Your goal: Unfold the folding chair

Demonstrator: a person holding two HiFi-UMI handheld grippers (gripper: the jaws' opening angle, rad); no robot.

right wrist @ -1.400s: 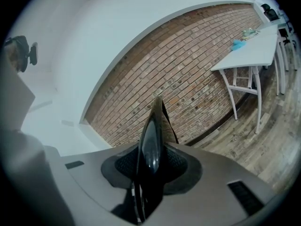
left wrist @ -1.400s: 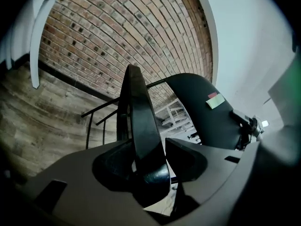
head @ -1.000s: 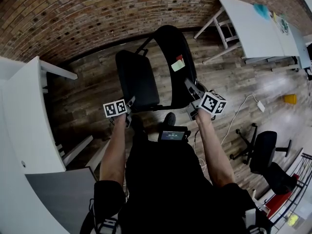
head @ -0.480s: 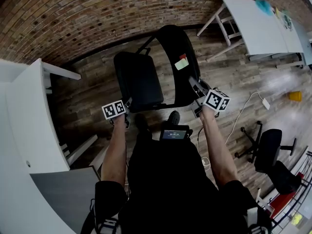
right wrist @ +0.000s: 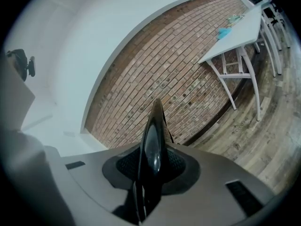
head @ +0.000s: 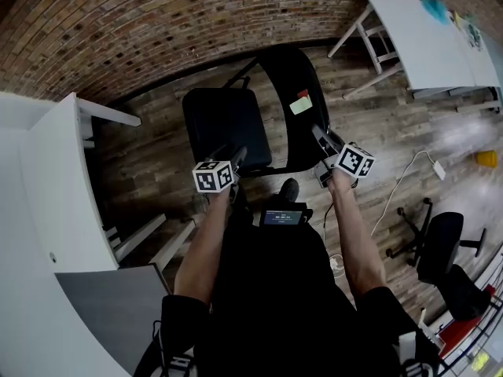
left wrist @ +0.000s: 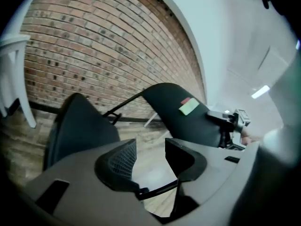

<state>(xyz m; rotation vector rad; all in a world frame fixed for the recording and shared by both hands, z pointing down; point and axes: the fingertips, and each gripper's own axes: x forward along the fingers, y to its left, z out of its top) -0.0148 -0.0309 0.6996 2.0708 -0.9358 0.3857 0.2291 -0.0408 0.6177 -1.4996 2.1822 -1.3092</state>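
**Right clamped on backrest, left free near the seat's front edge**

- The folding chair (head: 236,132) stands on the wood floor (head: 157,171) by the brick wall (head: 118,30), straight ahead of the person. In the head view the seat (head: 220,116) is on the left and the backrest (head: 295,93) on the right. The two are splayed apart, so it looks part open to me.
- The right gripper (head: 317,136) has its pads pinching the backrest's near edge.
- The left gripper (head: 236,155) has its fingers spread. They have just been closing a little, with nothing between them.
- Key relation: the seat's front edge lies just ahead of the left fingertips and a bit to their left. The seat's long axis runs away from the person toward the wall. The left gripper is the nearer one to the seat, and the right is busy steadying the backrest.
- The left gripper view shows what the head view can't: only floor shows through the gap at the left gripper (left wrist: 150,157). It also has the seat (left wrist: 80,126) off to the left, and the backrest (left wrist: 183,114) and right gripper (left wrist: 230,124) to the right.
- The right gripper view shows the backrest (right wrist: 151,126) edge-on in the grip of the right gripper (right wrist: 150,166), and no seat at all.
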